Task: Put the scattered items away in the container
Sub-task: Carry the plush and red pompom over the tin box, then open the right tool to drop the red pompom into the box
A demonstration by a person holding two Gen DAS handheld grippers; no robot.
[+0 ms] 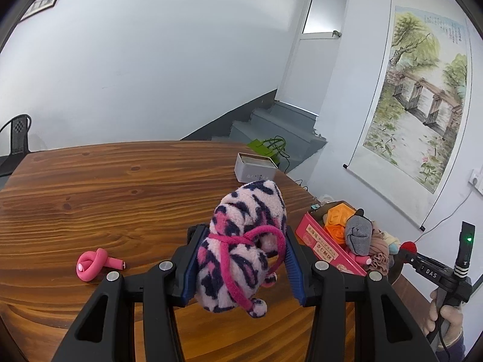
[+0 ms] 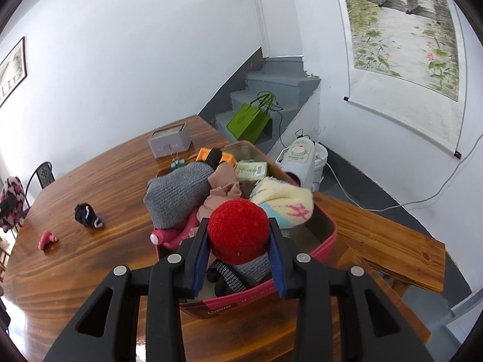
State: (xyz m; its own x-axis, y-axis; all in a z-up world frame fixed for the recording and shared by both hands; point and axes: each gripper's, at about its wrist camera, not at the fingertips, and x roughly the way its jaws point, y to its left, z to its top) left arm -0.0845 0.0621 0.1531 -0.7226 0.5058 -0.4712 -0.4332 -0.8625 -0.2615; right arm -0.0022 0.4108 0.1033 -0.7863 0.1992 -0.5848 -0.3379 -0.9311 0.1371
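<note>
Red pompom [image 2: 238, 229] hiding pink tin's [image 2: 327, 235] near contents.

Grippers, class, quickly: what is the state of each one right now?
Left gripper: shut on the plush toy, above the table.
Right gripper: shut on the red ball, above the pink box.
</note>
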